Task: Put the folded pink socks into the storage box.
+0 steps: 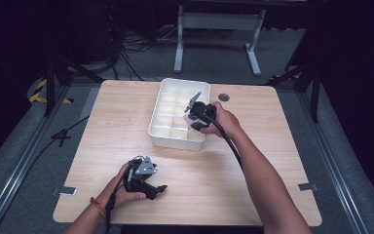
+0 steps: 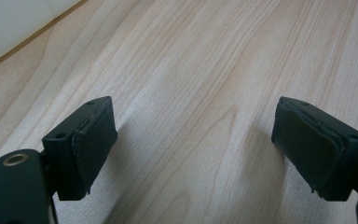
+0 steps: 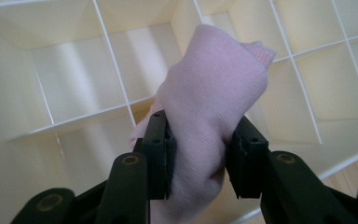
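Jaws of the right gripper [image 3: 200, 158] clamp a pink cloth [image 3: 209, 102], seemingly over the divided box [image 3: 74, 79].

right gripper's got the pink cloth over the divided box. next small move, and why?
Probably lower the right gripper a little, so the pink cloth drops into one cell of the white divided box, then open. The jaws clamp the cloth, and it hangs above the dividers, not yet inside a cell.

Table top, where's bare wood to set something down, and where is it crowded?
Bare wood on the table left of the white tray, and along the right edge past the right forearm. Crowded at the tray, where the right gripper holds a pink cloth, and around the left gripper.
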The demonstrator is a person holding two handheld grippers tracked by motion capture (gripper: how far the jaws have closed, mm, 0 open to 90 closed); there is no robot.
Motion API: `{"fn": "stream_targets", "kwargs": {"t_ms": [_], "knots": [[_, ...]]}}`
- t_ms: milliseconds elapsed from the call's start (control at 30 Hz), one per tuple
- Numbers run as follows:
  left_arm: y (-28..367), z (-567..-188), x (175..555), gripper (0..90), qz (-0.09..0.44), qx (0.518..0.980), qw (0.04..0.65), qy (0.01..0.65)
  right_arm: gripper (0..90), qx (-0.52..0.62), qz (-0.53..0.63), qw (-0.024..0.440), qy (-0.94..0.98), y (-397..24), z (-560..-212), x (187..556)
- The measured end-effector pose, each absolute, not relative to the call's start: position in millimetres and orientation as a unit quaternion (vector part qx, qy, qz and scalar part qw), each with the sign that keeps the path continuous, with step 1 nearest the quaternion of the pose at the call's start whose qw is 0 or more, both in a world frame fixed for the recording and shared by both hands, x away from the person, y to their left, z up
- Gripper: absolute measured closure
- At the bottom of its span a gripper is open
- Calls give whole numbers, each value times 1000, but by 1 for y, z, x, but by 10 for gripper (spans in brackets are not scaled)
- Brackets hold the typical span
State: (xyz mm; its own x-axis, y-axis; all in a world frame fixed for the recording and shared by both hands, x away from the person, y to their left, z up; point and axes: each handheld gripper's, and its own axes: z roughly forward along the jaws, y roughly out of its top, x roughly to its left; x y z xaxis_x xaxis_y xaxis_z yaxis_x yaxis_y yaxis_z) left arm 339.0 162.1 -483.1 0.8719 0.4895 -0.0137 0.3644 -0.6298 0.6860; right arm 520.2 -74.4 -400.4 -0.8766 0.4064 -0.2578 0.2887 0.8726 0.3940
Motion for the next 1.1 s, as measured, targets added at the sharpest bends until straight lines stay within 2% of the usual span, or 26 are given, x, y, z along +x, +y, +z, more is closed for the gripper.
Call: {"fn": "stream_targets", "kwargs": {"t_ms": [300,433,533,633,933,1100], "knots": [[162,-483,339,140,87,899,358,237,626,179,151,180,955,-69,-402,521],[162,-483,339,140,87,899,359,237,588,188,155,192,951,-70,-402,519],[162,-483,339,140,87,899,359,237,521,194,156,204,947,-70,-400,516],[162,-483,339,140,86,898,360,239,505,193,165,208,945,-73,-395,512],[162,-483,339,140,87,898,360,239,650,162,173,179,955,-78,-386,505],[162,-483,339,140,87,899,359,237,690,149,148,192,959,-71,-392,506]]}}
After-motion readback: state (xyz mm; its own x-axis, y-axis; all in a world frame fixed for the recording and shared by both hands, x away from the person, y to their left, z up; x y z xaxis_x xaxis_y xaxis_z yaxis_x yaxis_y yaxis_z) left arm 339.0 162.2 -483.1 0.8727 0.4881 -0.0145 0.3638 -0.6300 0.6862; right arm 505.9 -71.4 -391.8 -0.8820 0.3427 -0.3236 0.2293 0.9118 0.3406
